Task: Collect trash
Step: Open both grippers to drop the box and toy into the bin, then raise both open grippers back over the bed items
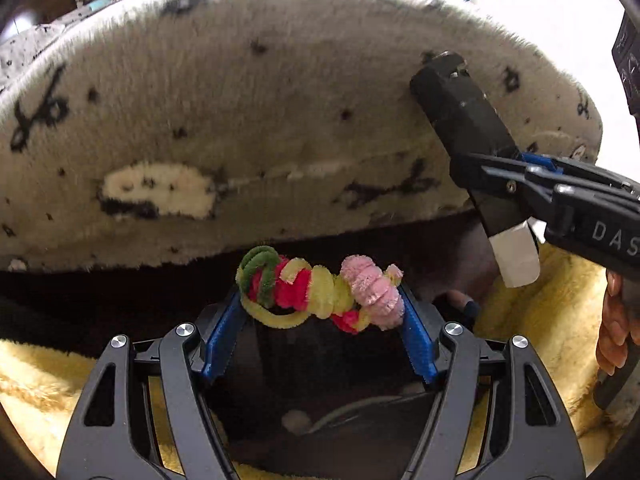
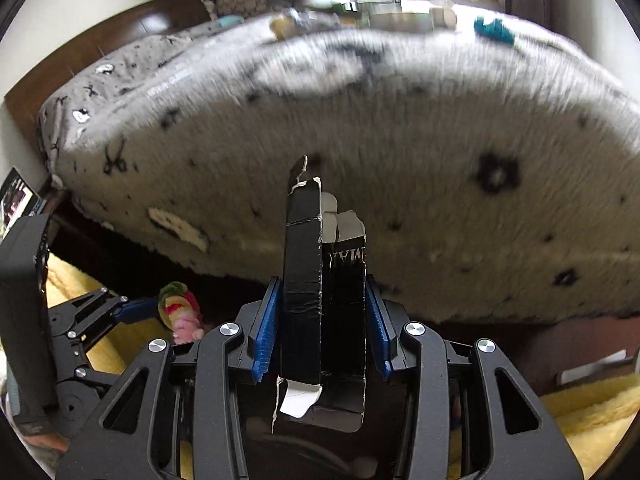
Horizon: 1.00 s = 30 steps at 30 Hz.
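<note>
Currently, by item:
Left gripper [image 1: 320,300]: clamped on coiled pipe-cleaner bundle [image 1: 316,290].
Right gripper [image 2: 322,320]: clamped on torn black carton [image 2: 320,280].
Backdrop: patterned fleece blanket [image 1: 260,120], yellow rug [image 1: 560,300].

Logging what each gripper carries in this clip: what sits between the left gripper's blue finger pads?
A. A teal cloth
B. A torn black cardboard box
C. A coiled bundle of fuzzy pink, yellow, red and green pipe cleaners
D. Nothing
C: the left wrist view shows the coiled pipe-cleaner bundle spanning the left gripper pad to pad; the torn black cardboard box is in the right gripper.
</note>
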Each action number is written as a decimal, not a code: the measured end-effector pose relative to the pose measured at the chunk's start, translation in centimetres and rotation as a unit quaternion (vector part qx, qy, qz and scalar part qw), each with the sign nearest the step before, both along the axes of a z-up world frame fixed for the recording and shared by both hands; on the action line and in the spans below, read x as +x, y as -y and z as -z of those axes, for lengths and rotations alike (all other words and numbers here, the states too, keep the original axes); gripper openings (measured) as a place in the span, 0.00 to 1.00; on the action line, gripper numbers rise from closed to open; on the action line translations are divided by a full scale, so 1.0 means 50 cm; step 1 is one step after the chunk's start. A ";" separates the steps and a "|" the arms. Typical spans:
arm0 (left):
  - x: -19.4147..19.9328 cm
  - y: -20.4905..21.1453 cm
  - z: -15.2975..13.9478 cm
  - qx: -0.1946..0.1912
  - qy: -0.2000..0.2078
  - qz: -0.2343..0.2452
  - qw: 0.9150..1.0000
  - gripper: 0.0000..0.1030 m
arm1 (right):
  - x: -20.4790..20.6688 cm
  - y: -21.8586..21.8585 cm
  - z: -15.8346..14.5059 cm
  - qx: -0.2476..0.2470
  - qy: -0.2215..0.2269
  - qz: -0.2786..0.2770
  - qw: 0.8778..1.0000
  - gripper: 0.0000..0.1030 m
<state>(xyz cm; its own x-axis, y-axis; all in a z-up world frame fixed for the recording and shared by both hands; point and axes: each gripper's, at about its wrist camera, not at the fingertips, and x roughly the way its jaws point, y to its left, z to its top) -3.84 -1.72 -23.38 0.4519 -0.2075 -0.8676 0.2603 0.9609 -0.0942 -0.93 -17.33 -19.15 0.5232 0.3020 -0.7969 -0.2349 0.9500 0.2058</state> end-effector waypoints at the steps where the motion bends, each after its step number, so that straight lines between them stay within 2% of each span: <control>1: 0.003 -0.001 0.007 0.000 -0.005 0.000 1.000 0.65 | 0.004 0.000 0.011 0.001 -0.010 -0.001 1.000 0.40; 9: 0.028 0.018 0.061 0.011 -0.044 0.017 0.999 0.66 | 0.019 -0.001 0.083 0.002 -0.086 -0.004 0.996 0.40; 15: 0.028 0.023 0.080 0.017 -0.062 0.026 0.998 0.69 | 0.014 -0.020 0.096 -0.008 -0.098 -0.009 0.995 0.42; 19: 0.026 0.025 0.101 0.017 -0.062 0.023 0.998 0.75 | 0.017 -0.024 0.105 -0.005 -0.101 -0.012 0.995 0.56; 30: 0.030 0.019 0.114 0.023 -0.058 0.024 0.998 0.79 | 0.029 0.006 0.090 -0.002 -0.092 0.002 0.996 0.56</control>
<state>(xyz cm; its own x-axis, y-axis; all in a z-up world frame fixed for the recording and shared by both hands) -2.33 -2.67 -29.08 0.3384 -0.1845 -0.9227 0.2952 0.9519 -0.0821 0.52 -17.64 -23.63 0.3689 0.2976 -0.8806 -0.1907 0.9514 0.2417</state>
